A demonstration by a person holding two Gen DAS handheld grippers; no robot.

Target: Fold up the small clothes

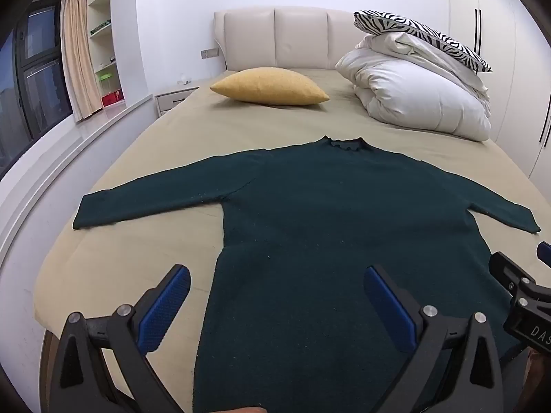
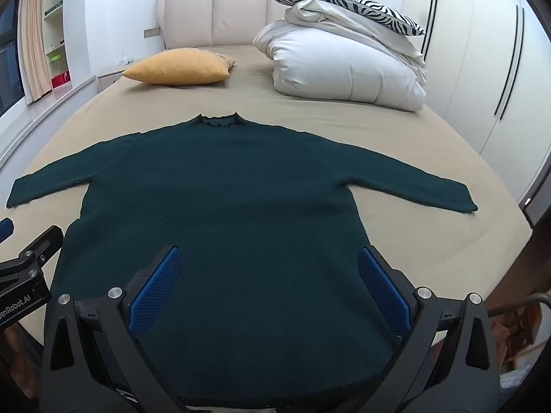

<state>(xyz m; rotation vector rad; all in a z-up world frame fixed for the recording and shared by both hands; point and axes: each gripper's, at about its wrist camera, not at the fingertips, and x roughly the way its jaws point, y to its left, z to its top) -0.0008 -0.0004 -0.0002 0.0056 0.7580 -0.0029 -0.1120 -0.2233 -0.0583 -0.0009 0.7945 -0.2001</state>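
A dark green long-sleeved sweater (image 1: 310, 213) (image 2: 237, 189) lies flat on the beige bed sheet (image 1: 144, 172), collar toward the headboard, both sleeves spread out sideways. My left gripper (image 1: 275, 282) hangs open above the sweater's lower left part, blue pads wide apart, nothing between them. Over the sweater's hem area my right gripper (image 2: 270, 268) stands open too, empty. Each gripper shows at the edge of the other's view: the right one (image 1: 527, 292), the left one (image 2: 24, 261).
A yellow cushion (image 1: 268, 86) lies near the headboard. A folded white duvet (image 1: 413, 93) with a zebra-print pillow (image 1: 423, 34) on top sits at the back right. A windowsill and shelves run along the left, wardrobe doors (image 2: 482, 51) along the right.
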